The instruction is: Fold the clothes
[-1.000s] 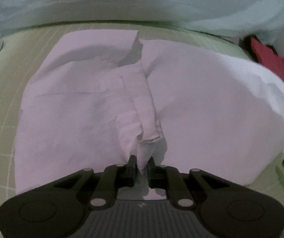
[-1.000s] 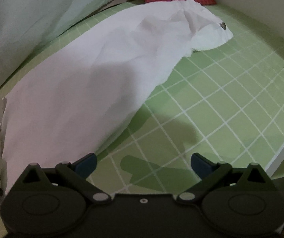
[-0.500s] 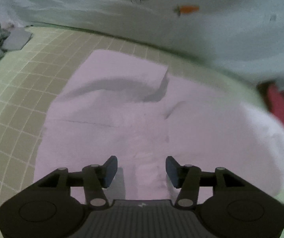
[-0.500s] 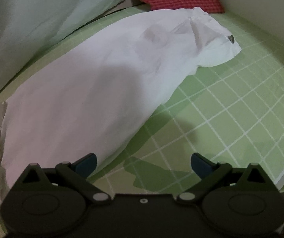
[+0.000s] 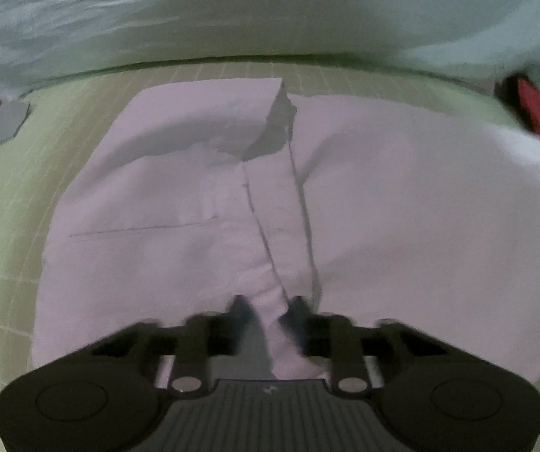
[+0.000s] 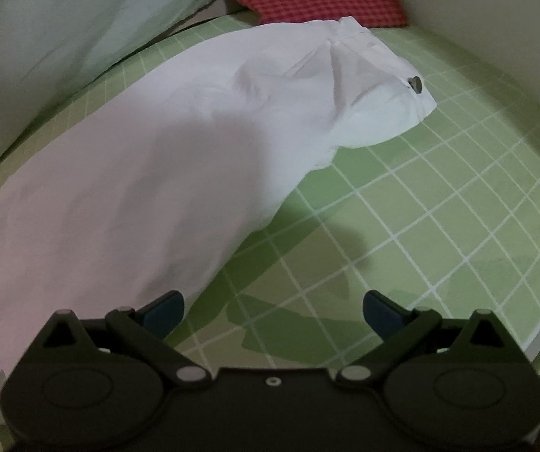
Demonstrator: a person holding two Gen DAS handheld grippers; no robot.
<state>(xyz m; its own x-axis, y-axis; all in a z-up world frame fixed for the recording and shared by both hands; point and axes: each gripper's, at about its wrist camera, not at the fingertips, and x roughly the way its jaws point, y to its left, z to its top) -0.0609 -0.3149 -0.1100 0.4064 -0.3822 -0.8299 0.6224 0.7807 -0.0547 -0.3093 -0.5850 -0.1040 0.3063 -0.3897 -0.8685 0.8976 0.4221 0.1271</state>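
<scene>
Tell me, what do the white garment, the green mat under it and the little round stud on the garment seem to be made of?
White garment: thin woven cloth, probably cotton, matte; it creases sharply and shows stitched seams.
Green mat: looks like a smooth vinyl or rubber cutting mat, matte, printed with a white grid.
Round stud: likely metal, since it is grey with a slight shine, though too small to be sure.

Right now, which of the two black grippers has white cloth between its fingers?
The left gripper: its jaws are closing on the white garment. The right gripper gapes over bare green mat.
</scene>
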